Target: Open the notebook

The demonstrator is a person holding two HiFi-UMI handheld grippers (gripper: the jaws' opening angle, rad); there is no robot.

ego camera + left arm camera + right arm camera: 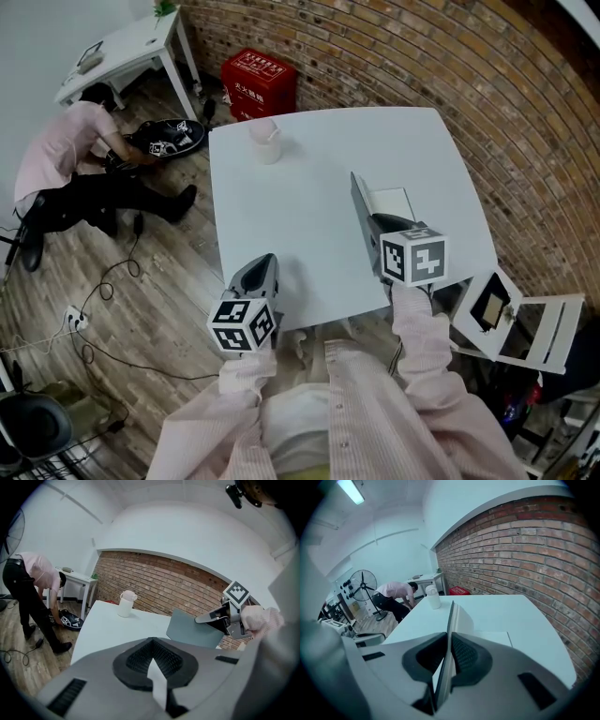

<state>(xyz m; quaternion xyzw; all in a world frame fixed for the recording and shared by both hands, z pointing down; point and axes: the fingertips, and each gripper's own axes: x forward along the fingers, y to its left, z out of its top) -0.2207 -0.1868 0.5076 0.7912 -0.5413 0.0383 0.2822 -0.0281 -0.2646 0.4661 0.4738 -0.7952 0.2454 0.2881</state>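
Observation:
The notebook lies on the white table (309,187) with its grey cover (360,212) lifted almost upright and a white page (392,201) flat beneath. My right gripper (380,227) is shut on the cover's edge. In the right gripper view the cover (451,620) runs edge-on between the pads, with the page (494,638) to its right. From the left gripper view I see the raised cover (191,628) and the right gripper (212,617) holding it. My left gripper (260,272) hovers at the table's near left edge, jaws together, holding nothing (152,660).
A white cup (265,141) stands near the table's far left corner. A person (75,169) crouches on the wooden floor at the left by a small white desk (122,47). A red crate (257,80) sits against the brick wall. A white folding stand (525,323) is right of the table.

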